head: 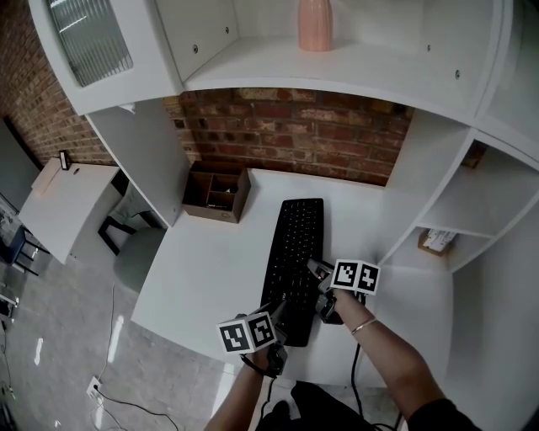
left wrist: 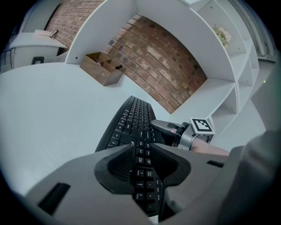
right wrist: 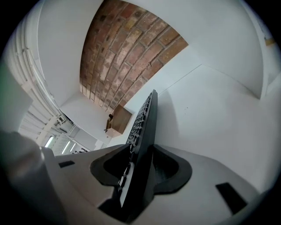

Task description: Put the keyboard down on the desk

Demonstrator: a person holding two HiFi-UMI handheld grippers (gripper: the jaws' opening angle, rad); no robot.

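A black keyboard [head: 296,248] lies flat on the white desk [head: 210,278], its long side running away from me. My left gripper [head: 279,315] hovers over the keyboard's near end; in the left gripper view its jaws [left wrist: 141,149] stand slightly apart, with keys [left wrist: 134,118] showing through the gap and nothing pinched. My right gripper [head: 320,284] is at the keyboard's right edge, also seen from the left gripper view [left wrist: 169,129]. In the right gripper view the keyboard's edge [right wrist: 145,118] runs between the jaws [right wrist: 140,151], which stand wide with room on both sides.
A brown cardboard organiser box [head: 216,192] sits at the desk's back left against the brick wall [head: 295,126]. A pink vase [head: 315,23] stands on the shelf above. White shelving [head: 459,202] closes off the right side. A grey chair seat [head: 139,259] is left of the desk.
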